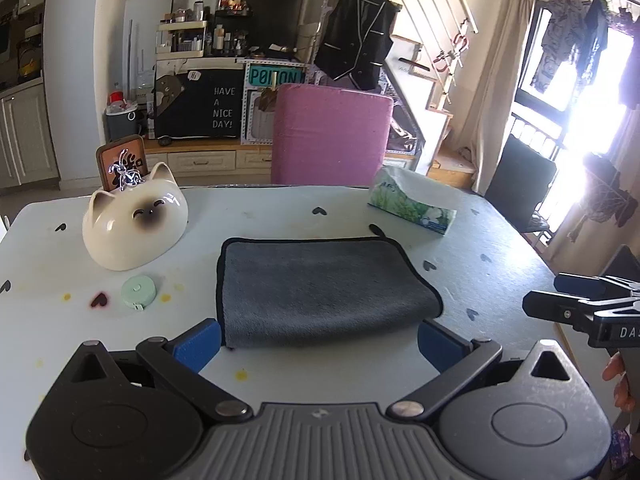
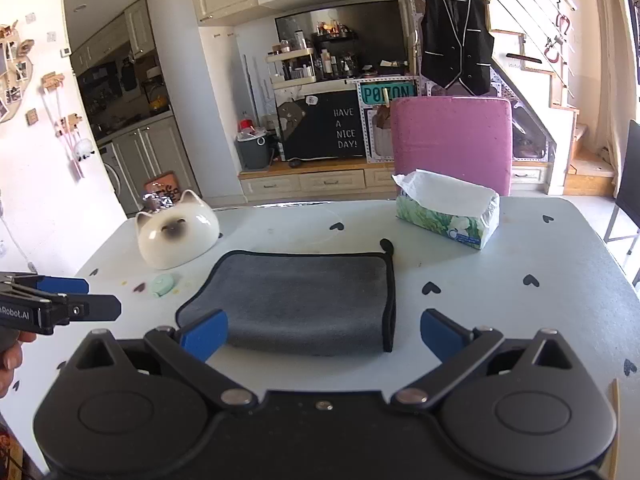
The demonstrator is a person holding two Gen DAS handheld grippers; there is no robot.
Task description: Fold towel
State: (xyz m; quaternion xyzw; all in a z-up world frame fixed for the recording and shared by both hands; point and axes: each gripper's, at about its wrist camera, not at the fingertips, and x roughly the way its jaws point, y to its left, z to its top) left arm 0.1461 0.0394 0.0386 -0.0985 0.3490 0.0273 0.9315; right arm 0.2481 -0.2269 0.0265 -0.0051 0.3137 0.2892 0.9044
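A grey towel [image 1: 320,288] with black edging lies folded flat on the white table [image 1: 280,208], its hanging loop at the far right corner. It also shows in the right wrist view [image 2: 296,296]. My left gripper [image 1: 320,342] is open and empty, its blue fingers apart just before the towel's near edge. My right gripper [image 2: 324,334] is open and empty, also at the near edge. Each gripper shows in the other's view, held above the table beside the towel: the right gripper [image 1: 560,300] and the left gripper [image 2: 96,300].
A white cat-face ceramic bowl [image 1: 134,224] and a mint tape measure [image 1: 139,291] sit left of the towel. A tissue box [image 1: 412,202] stands at the far right. A pink chair [image 1: 330,132] is behind the table. The table's right edge [image 2: 600,240] is near.
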